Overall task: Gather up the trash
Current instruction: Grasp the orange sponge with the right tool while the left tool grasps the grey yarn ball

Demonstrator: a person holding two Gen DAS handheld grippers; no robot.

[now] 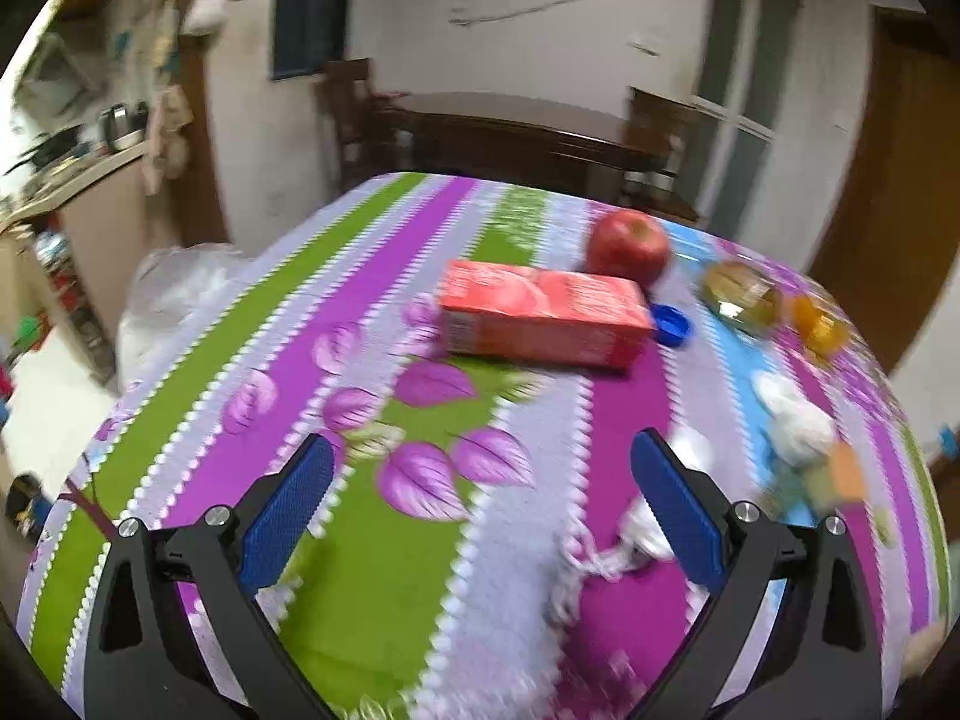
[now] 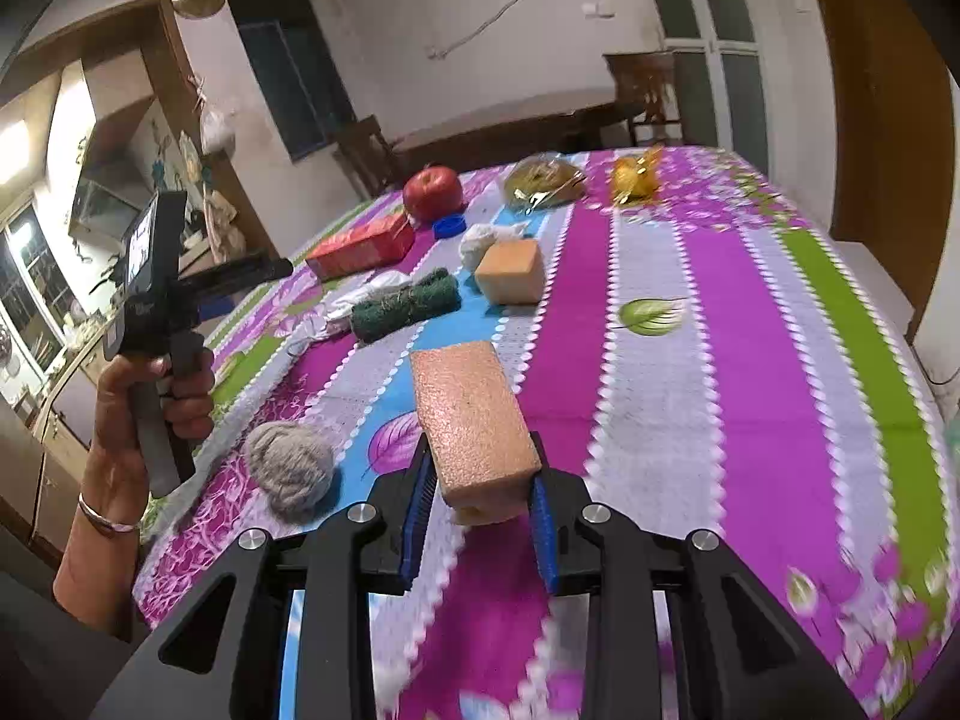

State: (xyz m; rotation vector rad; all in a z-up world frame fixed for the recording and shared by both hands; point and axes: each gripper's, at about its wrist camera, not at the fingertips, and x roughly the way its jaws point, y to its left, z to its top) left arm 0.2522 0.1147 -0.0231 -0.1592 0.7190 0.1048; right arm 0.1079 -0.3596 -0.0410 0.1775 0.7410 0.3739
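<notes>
My right gripper (image 2: 480, 489) is shut on a pink sponge block (image 2: 477, 420), held just above the striped tablecloth (image 2: 750, 360). My left gripper (image 1: 483, 468) is open and empty above the cloth (image 1: 360, 570); it also shows at the left of the right wrist view (image 2: 264, 270). A red carton (image 1: 543, 315) lies ahead of it, with a blue bottle cap (image 1: 672, 324) at its right end. A crumpled white tissue (image 1: 792, 414) lies to the right. In the right wrist view I see a grey wad (image 2: 291, 468), a green scrubber (image 2: 405, 306), a yellow sponge (image 2: 510, 270) and white tissue (image 2: 486, 240).
A red apple (image 2: 432, 192) stands behind the carton (image 2: 363, 246). A clear wrapper with brown food (image 2: 543, 180) and an orange wrapper (image 2: 636, 177) lie at the far edge. A white plastic bag (image 1: 174, 300) hangs off the table's left side. A dark wooden table (image 1: 516, 132) stands behind.
</notes>
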